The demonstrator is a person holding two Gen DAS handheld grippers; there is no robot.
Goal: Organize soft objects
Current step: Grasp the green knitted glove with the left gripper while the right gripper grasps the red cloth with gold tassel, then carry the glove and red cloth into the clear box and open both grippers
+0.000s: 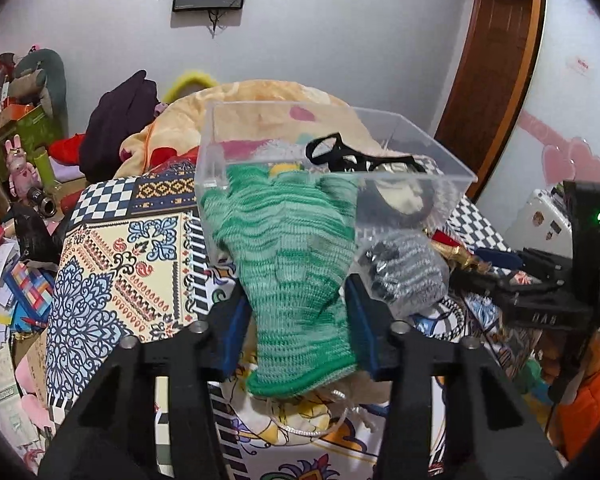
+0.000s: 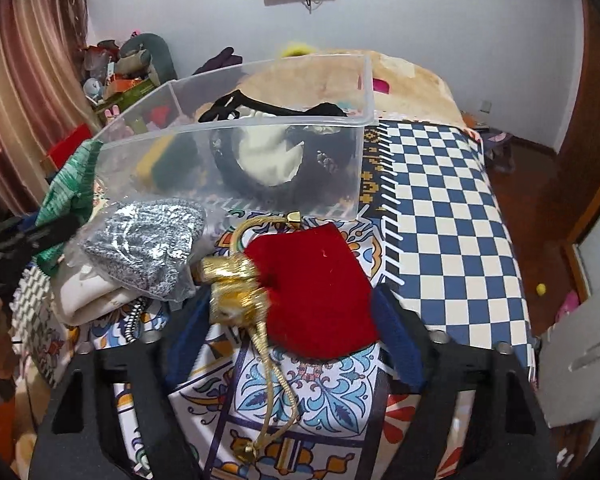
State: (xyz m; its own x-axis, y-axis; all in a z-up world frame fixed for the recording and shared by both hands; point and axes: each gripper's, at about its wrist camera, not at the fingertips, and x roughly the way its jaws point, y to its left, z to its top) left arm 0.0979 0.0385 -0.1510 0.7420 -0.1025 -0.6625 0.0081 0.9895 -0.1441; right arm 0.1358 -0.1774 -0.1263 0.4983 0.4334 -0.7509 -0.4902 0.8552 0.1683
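My left gripper (image 1: 298,300) is shut on a green knit glove (image 1: 288,256) and holds it up against the near wall of a clear plastic bin (image 1: 420,148). The glove's fingers reach the bin's rim. The bin (image 2: 364,92) holds a black strap, a black-and-white item and a yellow-green sponge. My right gripper (image 2: 292,304) is open around a red velvet pouch (image 2: 316,292) with a gold drawstring, which lies on the patterned cloth. The glove (image 2: 70,188) and left gripper show at the left edge of the right wrist view.
A bagged grey knit item (image 2: 148,244) lies beside the bin, over a cream cloth (image 2: 88,300). It also shows in the left wrist view (image 1: 408,272). The patterned, checkered cloth (image 2: 452,216) covers the bed. Clutter is piled at the left (image 1: 16,240). A blanket (image 1: 260,96) lies behind the bin.
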